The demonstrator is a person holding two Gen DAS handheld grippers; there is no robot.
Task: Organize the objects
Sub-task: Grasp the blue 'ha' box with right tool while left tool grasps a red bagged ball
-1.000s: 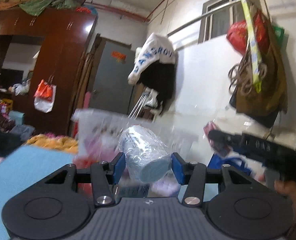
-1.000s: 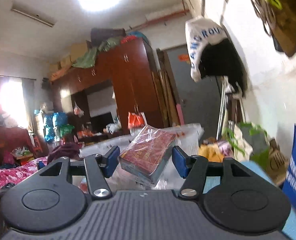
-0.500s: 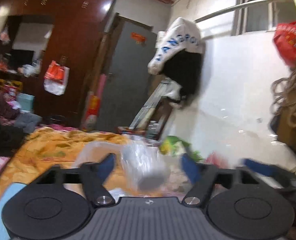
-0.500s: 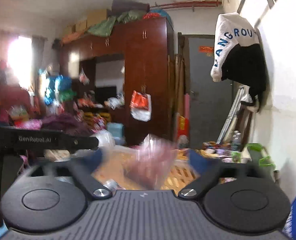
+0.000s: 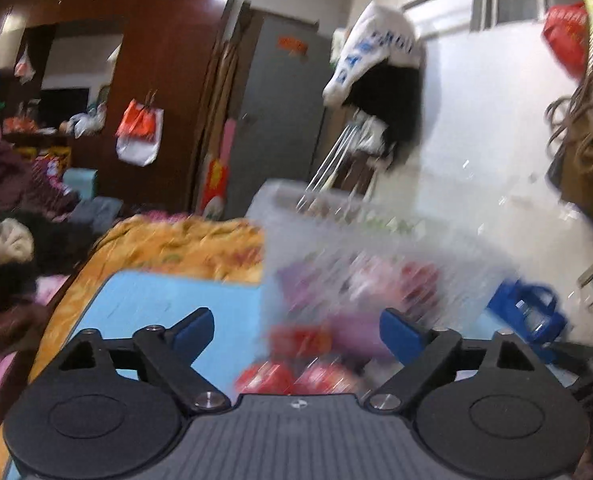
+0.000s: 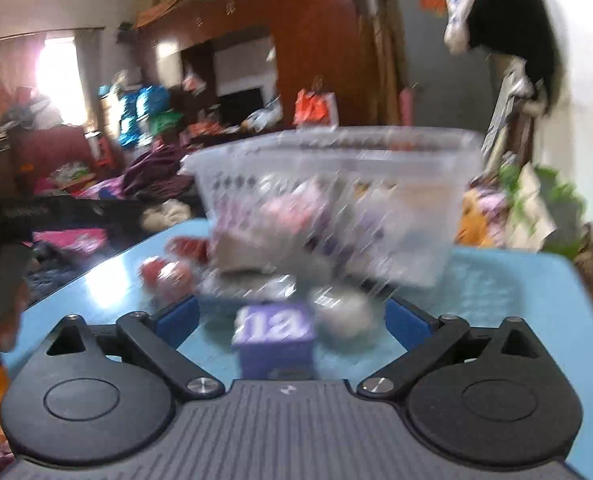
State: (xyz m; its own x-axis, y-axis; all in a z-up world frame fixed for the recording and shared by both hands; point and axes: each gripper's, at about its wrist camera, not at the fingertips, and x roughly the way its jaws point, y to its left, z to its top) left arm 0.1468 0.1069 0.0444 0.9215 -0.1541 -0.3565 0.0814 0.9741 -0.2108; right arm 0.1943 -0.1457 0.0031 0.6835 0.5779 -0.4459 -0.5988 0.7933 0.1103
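Left wrist view: left gripper (image 5: 296,330) jaws spread wide, nothing between the blue pads (image 5: 194,330). Ahead of it a clear plastic basket (image 5: 376,240), heavily blurred, sits on the blue table (image 5: 168,300) with pink, red and purple packets showing through its wall. Two red round items (image 5: 296,378) lie on the table just in front of the basket, close to the gripper body. Orange patterned blanket (image 5: 184,244) beyond the table's far edge. Dark wood wardrobe (image 5: 156,40) and grey door (image 5: 276,112) in the background; white and black garment (image 5: 380,68) hangs on the wall.

Right wrist view: right gripper (image 6: 292,320) also released, jaws wide, empty. Purple box (image 6: 276,342) with white letters sits on the table (image 6: 516,300) between the fingers, not touched by either pad as far as the blur lets me tell. A silvery round item (image 6: 342,314) sits just beside the box on the right. The basket (image 6: 336,184) stands behind them, filled with mixed packets. The red round items (image 6: 168,274) lie left of it on the table. The other handheld tool's dark bar (image 6: 56,212) enters from the left edge.
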